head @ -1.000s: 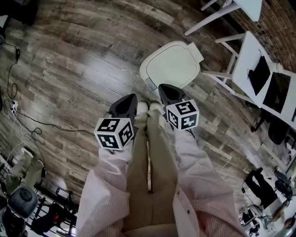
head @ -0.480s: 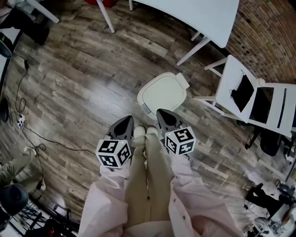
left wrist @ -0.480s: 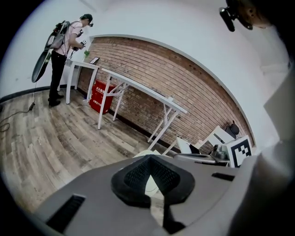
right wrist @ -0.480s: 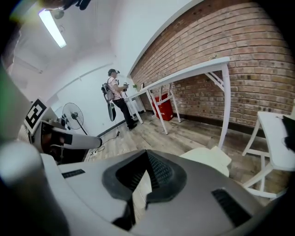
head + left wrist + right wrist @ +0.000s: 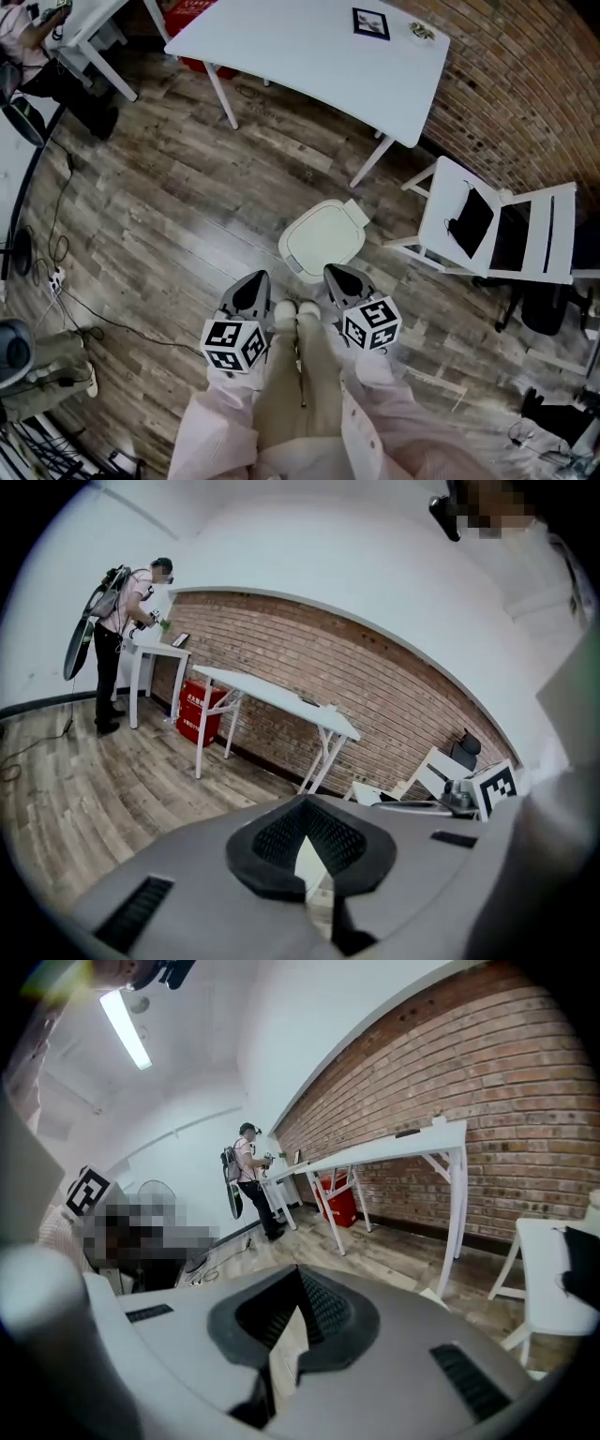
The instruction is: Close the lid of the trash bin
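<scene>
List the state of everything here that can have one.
Bin lid: closed, flat on the bin.
Left gripper: shut, empty, clear of the bin.
Right gripper: shut, empty, clear of the bin.
Chair: upright, unfolded, black item on it.
Table: upright.

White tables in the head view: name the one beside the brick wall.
The large white rectangular table bearing a dark square item; the other white table stands at the far left.
</scene>
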The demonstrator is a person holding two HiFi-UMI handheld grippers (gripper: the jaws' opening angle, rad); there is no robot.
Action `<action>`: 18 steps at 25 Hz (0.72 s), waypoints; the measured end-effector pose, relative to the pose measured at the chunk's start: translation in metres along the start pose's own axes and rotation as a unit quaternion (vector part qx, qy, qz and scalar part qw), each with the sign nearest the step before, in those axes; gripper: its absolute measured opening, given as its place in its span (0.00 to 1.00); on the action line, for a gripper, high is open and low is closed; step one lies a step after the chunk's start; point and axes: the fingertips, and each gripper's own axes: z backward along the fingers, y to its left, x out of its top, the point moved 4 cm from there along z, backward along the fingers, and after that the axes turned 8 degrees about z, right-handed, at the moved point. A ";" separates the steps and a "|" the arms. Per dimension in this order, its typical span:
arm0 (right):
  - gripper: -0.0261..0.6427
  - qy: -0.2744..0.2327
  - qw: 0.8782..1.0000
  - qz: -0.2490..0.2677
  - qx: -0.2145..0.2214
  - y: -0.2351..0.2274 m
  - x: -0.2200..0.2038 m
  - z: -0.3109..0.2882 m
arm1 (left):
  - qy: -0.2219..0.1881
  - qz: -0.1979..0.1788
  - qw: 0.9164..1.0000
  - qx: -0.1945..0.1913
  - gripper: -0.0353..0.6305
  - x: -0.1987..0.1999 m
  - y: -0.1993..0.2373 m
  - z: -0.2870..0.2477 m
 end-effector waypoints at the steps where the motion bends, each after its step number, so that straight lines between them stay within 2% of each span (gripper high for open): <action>1: 0.04 -0.008 1.000 0.001 -0.003 -0.002 0.008 0.004 | -0.007 -0.005 1.000 -0.001 0.04 0.006 -0.003 0.004; 10: 0.04 -0.081 0.996 0.012 -0.026 -0.016 0.081 0.040 | -0.062 -0.034 0.997 -0.007 0.04 0.057 -0.028 0.031; 18: 0.04 -0.134 0.989 0.042 -0.037 -0.019 0.133 0.066 | -0.111 -0.070 0.991 -0.010 0.04 0.100 -0.042 0.055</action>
